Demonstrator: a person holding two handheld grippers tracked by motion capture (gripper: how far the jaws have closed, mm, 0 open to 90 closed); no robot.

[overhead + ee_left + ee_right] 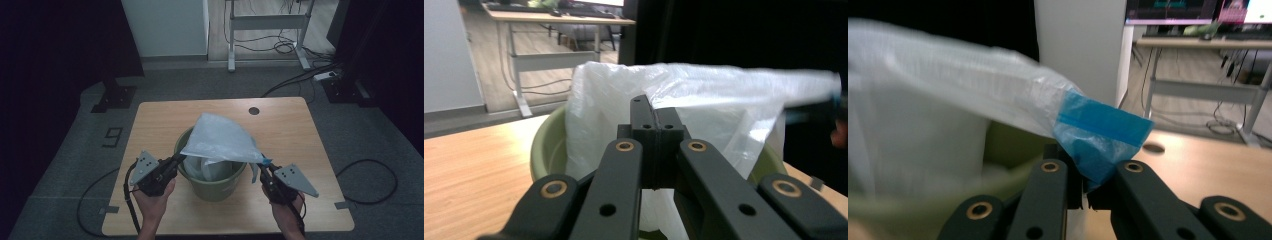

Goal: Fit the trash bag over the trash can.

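A translucent white plastic bag [220,139] is stretched over a green bucket [214,185] at the middle of the wooden table. My left gripper [176,161] is shut on the bag's left edge, beside the bucket rim; in the left gripper view its jaws pinch the bag [684,100] above the bucket [546,152]. My right gripper [262,166] is shut on the bag's right corner, which carries a blue strip [1100,135]. Part of the bag hangs down inside the bucket. A hand holds each gripper from the table's near edge.
The wooden table [160,120] has a round cable hole [254,110] at its far right. A white desk frame [267,30] and cables [295,75] stand on the floor beyond. Black cables [370,180] lie on the carpet at both sides.
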